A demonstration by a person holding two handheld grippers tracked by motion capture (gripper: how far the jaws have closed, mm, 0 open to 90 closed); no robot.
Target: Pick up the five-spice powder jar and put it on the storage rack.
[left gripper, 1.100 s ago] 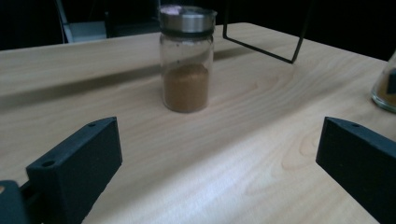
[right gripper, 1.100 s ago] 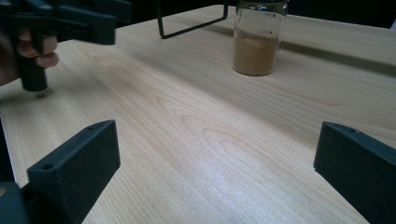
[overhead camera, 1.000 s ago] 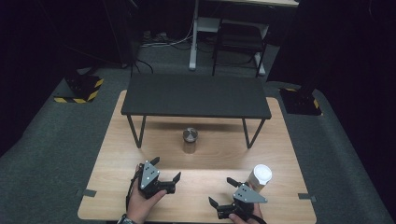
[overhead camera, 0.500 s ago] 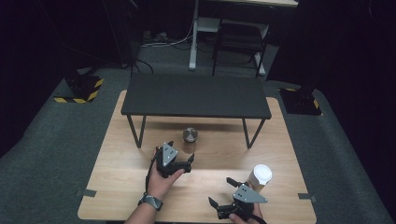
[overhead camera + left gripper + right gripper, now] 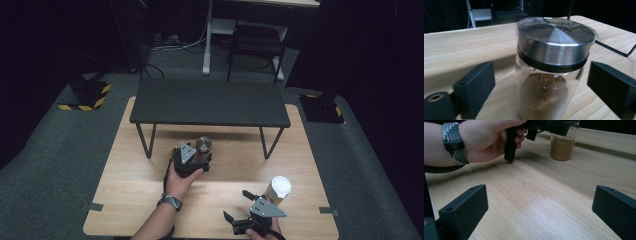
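Note:
A glass jar with a steel lid and brown powder inside stands on the wooden table, just in front of the black bench. My left gripper has reached it. In the left gripper view the jar stands between the jaws of the left gripper, which have just been closing; a gap still shows on each side, so it is open. My right gripper rests open near the front edge. The right gripper has only bare wood between its jaws, and the jar shows far off.
A low black bench on thin legs spans the back of the table. A tan cup with a white lid stands just right of my right gripper. Dark carpet surrounds the table, with a desk frame and chair behind.
My left gripper has moved forward from the near edge up to the jar, and now has it between its jaws. The right gripper has stayed put.

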